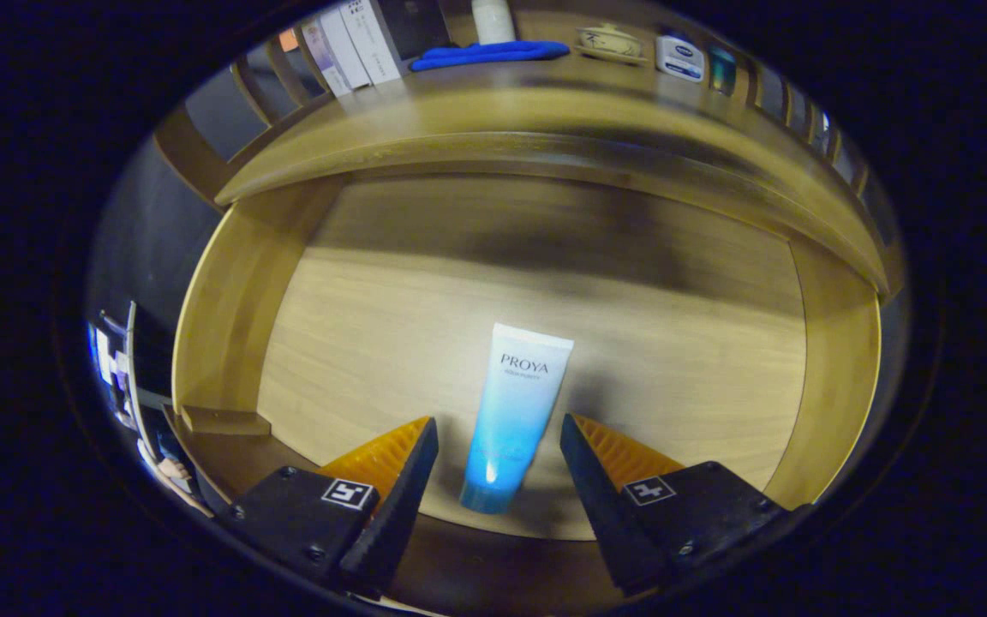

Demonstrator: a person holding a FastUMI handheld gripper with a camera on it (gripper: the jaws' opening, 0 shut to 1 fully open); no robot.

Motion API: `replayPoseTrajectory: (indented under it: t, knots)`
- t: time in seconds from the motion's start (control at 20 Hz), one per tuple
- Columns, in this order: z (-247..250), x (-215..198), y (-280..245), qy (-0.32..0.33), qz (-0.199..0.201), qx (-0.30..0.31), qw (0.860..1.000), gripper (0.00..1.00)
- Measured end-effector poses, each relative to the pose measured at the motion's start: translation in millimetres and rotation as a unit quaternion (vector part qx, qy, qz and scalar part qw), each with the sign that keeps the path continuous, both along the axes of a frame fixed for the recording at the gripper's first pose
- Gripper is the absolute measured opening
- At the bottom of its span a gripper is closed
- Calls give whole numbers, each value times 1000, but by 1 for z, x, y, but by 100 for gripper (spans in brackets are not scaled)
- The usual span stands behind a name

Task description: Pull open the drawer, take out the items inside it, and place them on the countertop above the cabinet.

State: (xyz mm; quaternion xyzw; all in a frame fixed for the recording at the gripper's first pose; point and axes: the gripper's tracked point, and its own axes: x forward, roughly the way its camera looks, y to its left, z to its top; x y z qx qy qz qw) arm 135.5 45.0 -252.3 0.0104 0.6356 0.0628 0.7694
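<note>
The wooden drawer [228,300] stands pulled open below me. A white-to-blue cosmetic tube [512,411] lies flat on its floor, cap end toward me. My gripper [499,428] hangs open above the drawer, one finger on each side of the tube's lower half, neither touching it. The countertop [476,116] of the cabinet runs beyond the drawer's far side.
On the countertop sit a blue cloth [489,53], upright white boxes [356,47], a white bottle [493,19], a shallow dish [609,43] and a small white and blue jar [680,60]. A wooden rail [271,86] borders the top. The drawer's side walls [840,368] stand close by.
</note>
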Motion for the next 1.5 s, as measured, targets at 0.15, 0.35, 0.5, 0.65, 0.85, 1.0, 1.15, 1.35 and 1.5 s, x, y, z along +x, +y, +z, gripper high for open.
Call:
replayPoseTrajectory:
  t: [0.15,0.35,0.5,0.65,0.85,1.0,1.15,1.35,1.5]
  knots:
    - [-7,3,-4,20,-3,-23,1000,91]
    - [-10,8,-7,26,-1,-53,998,81]
    - [-12,9,-11,24,-3,-65,998,72]
    - [-10,9,-15,19,-13,-62,998,54]
    - [-3,9,-18,1,-25,-58,998,48]
    - [18,8,-18,-22,-23,-49,998,47]
    - [44,11,-23,-49,-27,-40,998,47]
    - [75,15,-32,-80,-35,-36,996,47]
    - [95,18,-38,-101,-41,-35,993,47]
